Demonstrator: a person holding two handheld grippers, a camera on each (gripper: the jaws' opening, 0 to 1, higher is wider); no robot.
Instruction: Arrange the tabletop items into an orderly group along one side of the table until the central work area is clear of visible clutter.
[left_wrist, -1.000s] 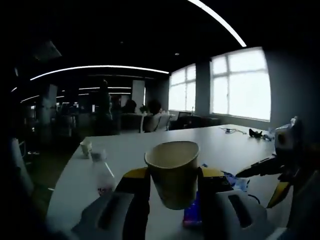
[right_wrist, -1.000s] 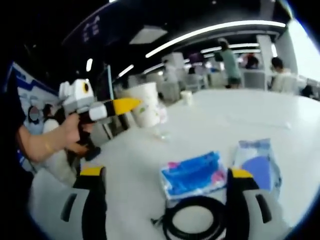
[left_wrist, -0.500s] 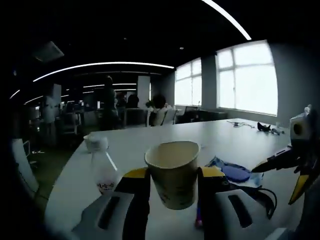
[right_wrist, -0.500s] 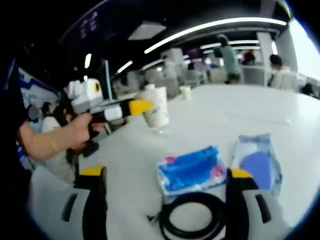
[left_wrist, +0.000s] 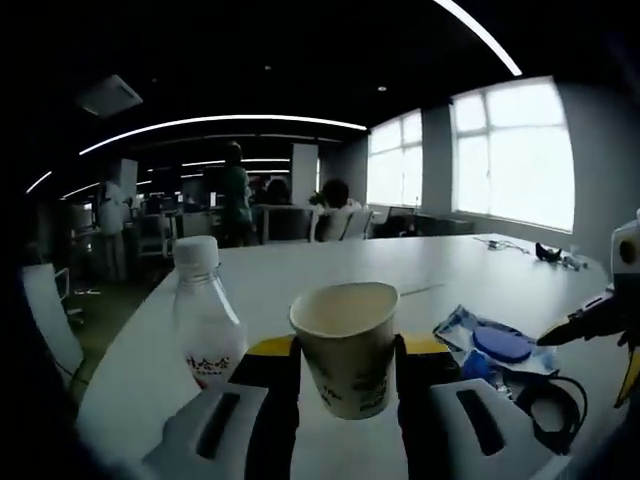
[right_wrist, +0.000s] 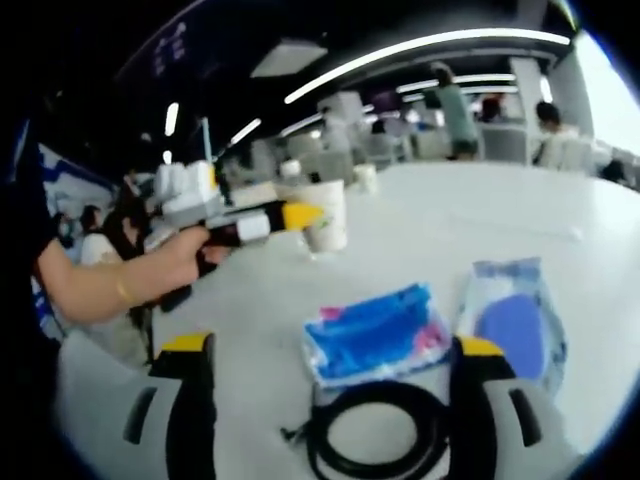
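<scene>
A tan paper cup (left_wrist: 345, 330) stands upright between my left gripper's (left_wrist: 345, 352) jaws, which are shut on its sides, just above the white table (left_wrist: 330, 275). Close to its left stands a clear water bottle (left_wrist: 205, 325) with a white cap. In the right gripper view the left gripper (right_wrist: 298, 216), held by a hand, carries the cup (right_wrist: 330, 215) over the table's far left part. My right gripper (right_wrist: 335, 345) is open over a blue packet (right_wrist: 375, 335) and a black cable coil (right_wrist: 375, 450), touching neither.
A clear packet with a blue disc (right_wrist: 515, 320) lies right of the blue packet; it is also in the left gripper view as the packet (left_wrist: 495, 345), near the cable coil (left_wrist: 555, 410). A small cup (right_wrist: 368, 178) stands farther back. People and chairs sit beyond the table.
My left gripper has carried the cup across and down toward the bottle, which now looms close beside it. The right gripper has hardly moved and stays open.
</scene>
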